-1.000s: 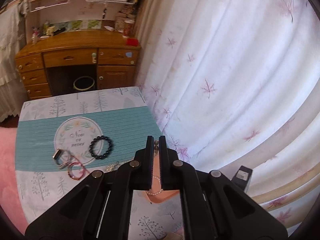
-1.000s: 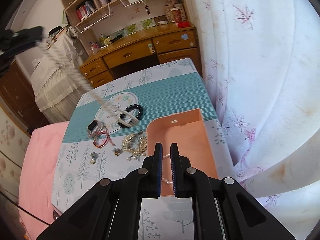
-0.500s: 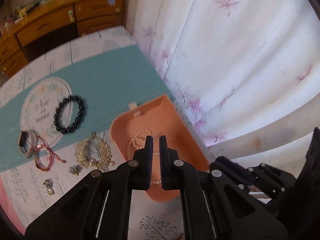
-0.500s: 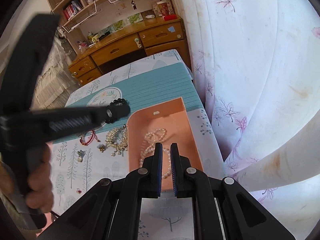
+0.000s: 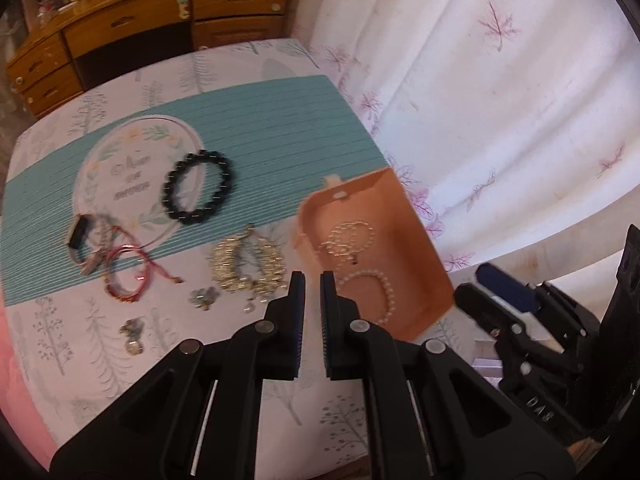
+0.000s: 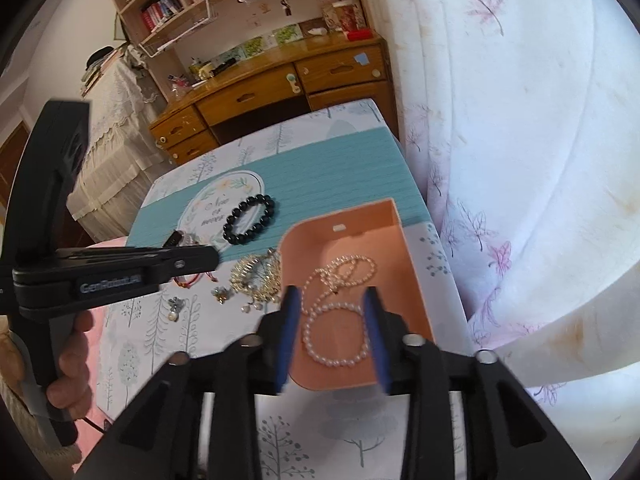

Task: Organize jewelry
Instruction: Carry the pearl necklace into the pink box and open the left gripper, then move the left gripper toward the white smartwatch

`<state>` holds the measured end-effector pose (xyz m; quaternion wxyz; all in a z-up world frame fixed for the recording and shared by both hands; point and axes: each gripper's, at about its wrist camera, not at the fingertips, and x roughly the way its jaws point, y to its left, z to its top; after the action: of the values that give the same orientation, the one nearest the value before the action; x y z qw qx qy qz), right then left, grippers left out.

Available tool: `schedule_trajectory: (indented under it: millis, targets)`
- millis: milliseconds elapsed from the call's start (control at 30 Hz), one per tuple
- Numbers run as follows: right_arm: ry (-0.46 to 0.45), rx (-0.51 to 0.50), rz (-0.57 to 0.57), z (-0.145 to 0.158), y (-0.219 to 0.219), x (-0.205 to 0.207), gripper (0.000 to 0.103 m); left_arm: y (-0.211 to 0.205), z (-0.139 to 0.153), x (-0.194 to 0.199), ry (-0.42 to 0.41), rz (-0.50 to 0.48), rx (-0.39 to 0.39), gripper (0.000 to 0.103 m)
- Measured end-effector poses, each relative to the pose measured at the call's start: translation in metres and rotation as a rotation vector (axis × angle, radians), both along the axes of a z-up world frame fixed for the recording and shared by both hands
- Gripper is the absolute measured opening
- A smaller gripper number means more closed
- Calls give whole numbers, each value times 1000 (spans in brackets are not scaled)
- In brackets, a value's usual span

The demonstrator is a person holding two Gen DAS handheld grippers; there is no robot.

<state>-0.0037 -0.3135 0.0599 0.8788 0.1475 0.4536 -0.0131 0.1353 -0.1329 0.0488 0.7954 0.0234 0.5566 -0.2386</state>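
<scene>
An orange box (image 5: 414,268) (image 6: 360,240) lies open on the table, with a pearl necklace (image 5: 389,292) (image 6: 335,361) coiled loosely inside. Above the near end of the box, my right gripper (image 6: 331,300) has its jaws opening; the pearls lie below, untouched by the pads. My left gripper (image 5: 312,280) is shut on nothing and hovers just left of the box, near a gold jewelry heap (image 5: 248,268) (image 6: 258,276). A black bead bracelet (image 5: 198,188) (image 6: 250,220) rests on the teal mat. Red cord bracelets (image 5: 126,276) lie further left.
Small pendants (image 5: 134,336) (image 6: 174,308) lie near the front left. A black watch-like piece (image 5: 78,234) sits by the cords. A hand (image 6: 68,364) holds the left gripper's handle. A curtain (image 5: 500,100) hangs right of the table, a wooden desk (image 6: 280,80) behind.
The left gripper came down low over the table beside the box. The right jaws opened and let go of the pearl necklace, which now lies in the box.
</scene>
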Motion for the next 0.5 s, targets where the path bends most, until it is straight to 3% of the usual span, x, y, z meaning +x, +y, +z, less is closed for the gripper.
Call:
schedule_trajectory:
  millis: [300, 500]
  targets:
    - [-29, -8, 76, 14, 38, 19, 36, 123, 25, -14, -96, 206, -16, 5]
    - [-22, -7, 143, 7, 73, 34, 36, 195, 20, -29, -149, 306, 75, 5]
